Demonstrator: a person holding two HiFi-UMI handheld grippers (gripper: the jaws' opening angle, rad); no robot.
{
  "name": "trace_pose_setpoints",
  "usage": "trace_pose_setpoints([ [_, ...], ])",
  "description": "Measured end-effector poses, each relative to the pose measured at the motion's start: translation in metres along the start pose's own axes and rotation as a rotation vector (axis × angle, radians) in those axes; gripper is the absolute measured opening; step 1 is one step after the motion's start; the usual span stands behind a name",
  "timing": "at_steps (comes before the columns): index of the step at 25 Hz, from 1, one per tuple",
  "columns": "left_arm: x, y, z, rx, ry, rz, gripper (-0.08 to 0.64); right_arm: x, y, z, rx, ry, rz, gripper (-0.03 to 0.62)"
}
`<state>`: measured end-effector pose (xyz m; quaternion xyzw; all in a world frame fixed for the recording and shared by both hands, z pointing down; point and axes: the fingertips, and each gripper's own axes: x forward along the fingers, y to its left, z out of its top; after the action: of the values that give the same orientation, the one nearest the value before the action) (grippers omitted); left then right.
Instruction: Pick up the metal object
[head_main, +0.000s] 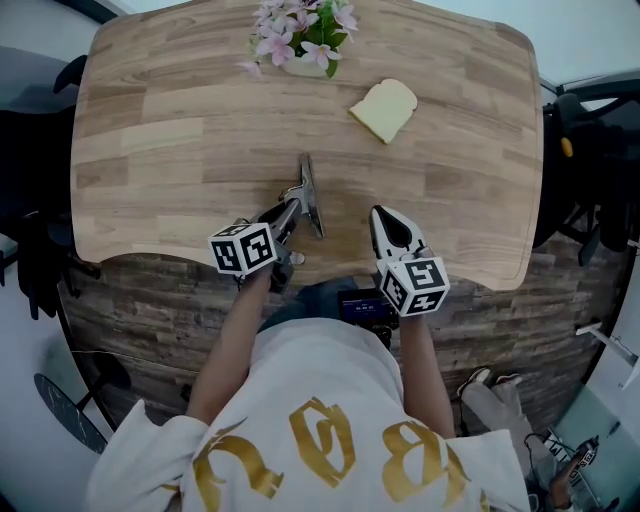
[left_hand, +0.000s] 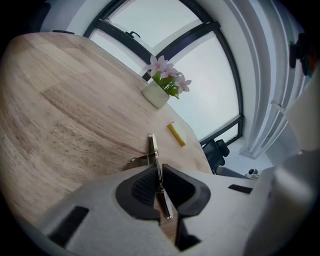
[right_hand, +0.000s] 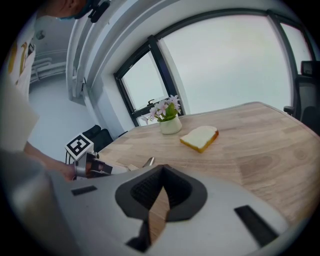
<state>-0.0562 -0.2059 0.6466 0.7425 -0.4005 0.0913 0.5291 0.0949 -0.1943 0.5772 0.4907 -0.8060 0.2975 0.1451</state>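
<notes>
The left tongs (head_main: 294, 206) are closed on the metal object (head_main: 311, 195), which sits out on the worktop (head_main: 150, 150), well on the person's side of the flower pot (head_main: 305, 66) and almost in line with it. The left gripper view shows the pads pinching a thin strip seen edge-on, with its near end poking out behind them. The object seems to rest on the wood, so the step in hand is probably the lift. To do it well, raise it straight up with a firm squeeze. The strip is thin and smooth and is held away from its far end, so it may swing or slip in the pads if it is jerked or the grip slackens. Its long axis runs from the person toward the pot, with the far end pointing at the pot and leaning slightly left. A short side arm sticks out to the left about halfway along. The bread (head_main: 384, 109) lies to the right of the pot and a little nearer the person, clear of the lift. The right tongs (head_main: 380, 215) are closed on nothing. They sit to the right of the strip's near end, far from the pot, and are best left there.
</notes>
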Motion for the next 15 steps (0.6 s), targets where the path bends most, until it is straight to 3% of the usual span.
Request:
trace_pose_setpoints([
  [6, -0.001, 0.002, -0.001, -0.087, -0.018, -0.016, 0.021, -0.008, 0.000, -0.001, 0.008, -0.011, -0.017, 0.011],
  [15, -0.010, -0.002, 0.001, -0.110, -0.032, -0.041, 0.020, -0.016, -0.002, 0.007, 0.017, -0.049, -0.037, 0.011],
])
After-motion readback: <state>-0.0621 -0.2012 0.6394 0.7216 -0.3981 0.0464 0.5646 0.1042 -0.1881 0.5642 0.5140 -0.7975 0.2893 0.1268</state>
